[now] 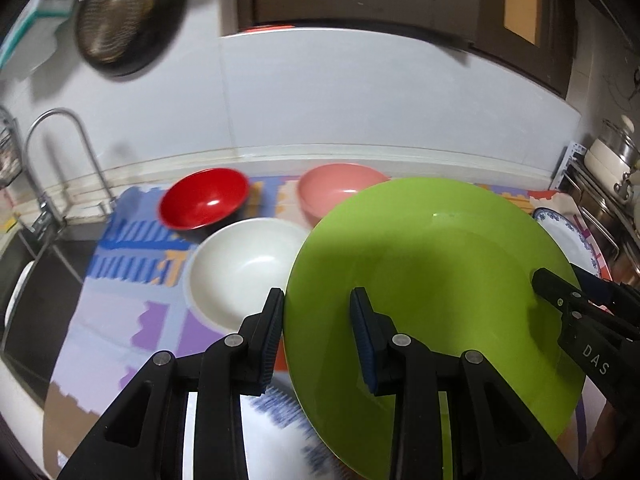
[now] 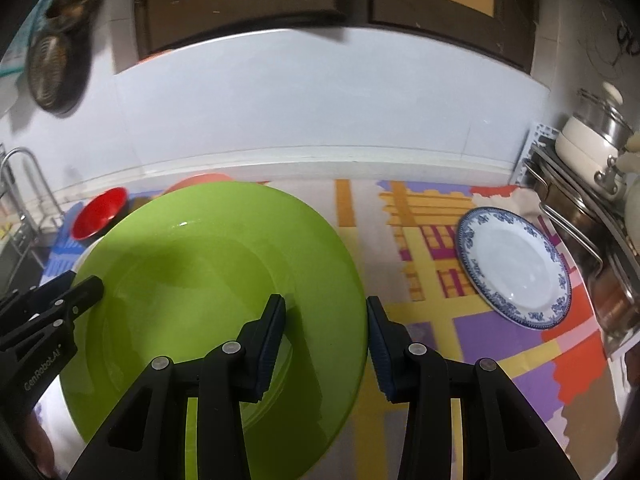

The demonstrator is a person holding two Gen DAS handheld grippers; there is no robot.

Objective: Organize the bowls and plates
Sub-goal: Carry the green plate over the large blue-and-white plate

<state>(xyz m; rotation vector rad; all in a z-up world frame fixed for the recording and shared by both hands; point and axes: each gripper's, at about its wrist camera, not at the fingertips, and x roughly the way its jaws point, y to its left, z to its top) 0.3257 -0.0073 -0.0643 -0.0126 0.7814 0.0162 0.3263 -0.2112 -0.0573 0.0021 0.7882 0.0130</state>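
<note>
A large green plate (image 1: 432, 280) is held up over the patterned mat; it also shows in the right wrist view (image 2: 216, 280). My left gripper (image 1: 318, 330) straddles its left rim, one finger on each side, jaws wide apart. My right gripper (image 2: 326, 334) straddles its right rim the same way. A white bowl (image 1: 244, 268), a red bowl (image 1: 204, 198) and a pink bowl (image 1: 340, 190) sit behind the plate. A blue-patterned white plate (image 2: 514, 266) lies on the mat at right.
A sink (image 1: 28, 276) with a tap (image 1: 60, 160) lies at the left. A metal rack with pots (image 2: 592, 184) stands at the right edge. A strainer (image 1: 116, 20) hangs on the wall. The tiled wall closes the back.
</note>
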